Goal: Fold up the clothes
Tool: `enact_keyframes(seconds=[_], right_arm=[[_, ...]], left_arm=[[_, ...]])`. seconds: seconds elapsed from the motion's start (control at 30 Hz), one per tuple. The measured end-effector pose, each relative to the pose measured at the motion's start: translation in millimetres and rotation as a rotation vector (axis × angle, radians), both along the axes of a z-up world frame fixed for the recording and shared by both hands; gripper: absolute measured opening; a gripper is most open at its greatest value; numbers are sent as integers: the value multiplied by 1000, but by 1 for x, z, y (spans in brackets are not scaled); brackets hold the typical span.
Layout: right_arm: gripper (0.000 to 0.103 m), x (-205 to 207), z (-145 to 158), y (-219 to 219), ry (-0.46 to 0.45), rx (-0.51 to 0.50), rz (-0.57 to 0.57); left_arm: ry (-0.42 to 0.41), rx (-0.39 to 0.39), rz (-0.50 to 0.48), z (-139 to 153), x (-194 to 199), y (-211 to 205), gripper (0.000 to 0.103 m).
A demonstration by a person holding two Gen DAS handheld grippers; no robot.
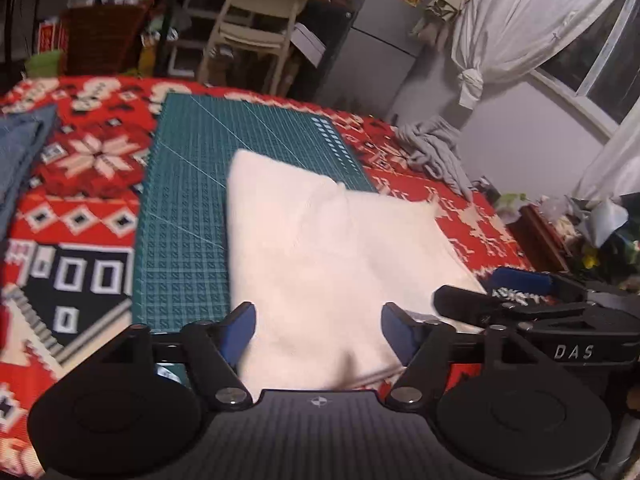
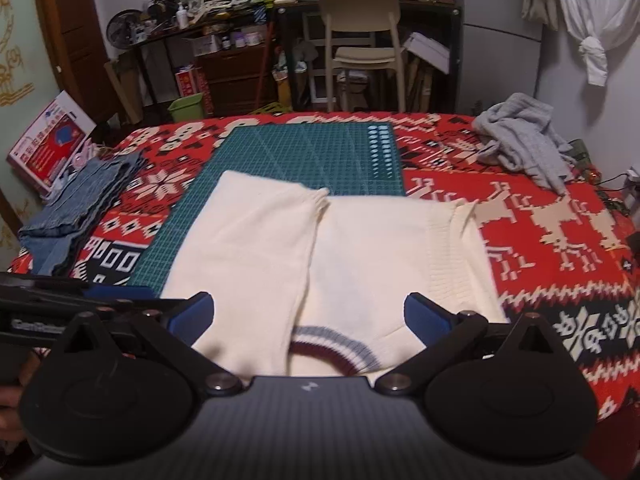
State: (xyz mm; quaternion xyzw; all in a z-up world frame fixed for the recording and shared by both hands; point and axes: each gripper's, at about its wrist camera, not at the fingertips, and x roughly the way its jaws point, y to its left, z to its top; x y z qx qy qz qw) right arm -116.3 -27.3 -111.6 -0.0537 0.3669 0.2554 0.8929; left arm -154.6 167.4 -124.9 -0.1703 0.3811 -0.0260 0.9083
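A cream knit sweater [image 2: 352, 256] lies folded on the green cutting mat [image 2: 304, 152], one side panel laid over the body, its striped collar [image 2: 332, 344] nearest me. The same sweater [image 1: 320, 248] fills the left wrist view on the mat [image 1: 188, 200]. My right gripper [image 2: 309, 316] hovers over the collar end, jaws wide apart, nothing between the blue pads. My left gripper [image 1: 318, 332] hangs above the sweater's near edge, jaws also apart, not pinching cloth. The right gripper's body [image 1: 560, 312] shows at the left view's right edge.
The red patterned blanket [image 2: 560, 240] covers the bed. Folded blue jeans [image 2: 76, 212] lie at the left, a crumpled grey garment [image 2: 524, 140] at the far right. A cream chair [image 2: 364, 48], cluttered shelves and a white curtain [image 2: 592, 12] stand beyond the bed.
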Motion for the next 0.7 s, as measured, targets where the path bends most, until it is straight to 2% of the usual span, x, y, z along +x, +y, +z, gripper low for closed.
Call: enact_keyframes(seconds=[0.17,0.4,0.5,0.6,0.7], right_arm=[[102,4,6,-5,-10,-18,-19],[102,10,10,-4,9,-55,-17],[102,11,14,-3,-8,-65,-5],[102,10,20,-3,-45,-56,-4],[102,8,27,-4,-86,-31,-5]], left_arm=[[49,142,64,7,-1,-4,77],[30,256,98,17,-7,-5,83],[5,337,73,24,-7,-10,83],[-1,362,-11,30,-4,-14,85],[-42,392,-28,34,-4,-17,88]])
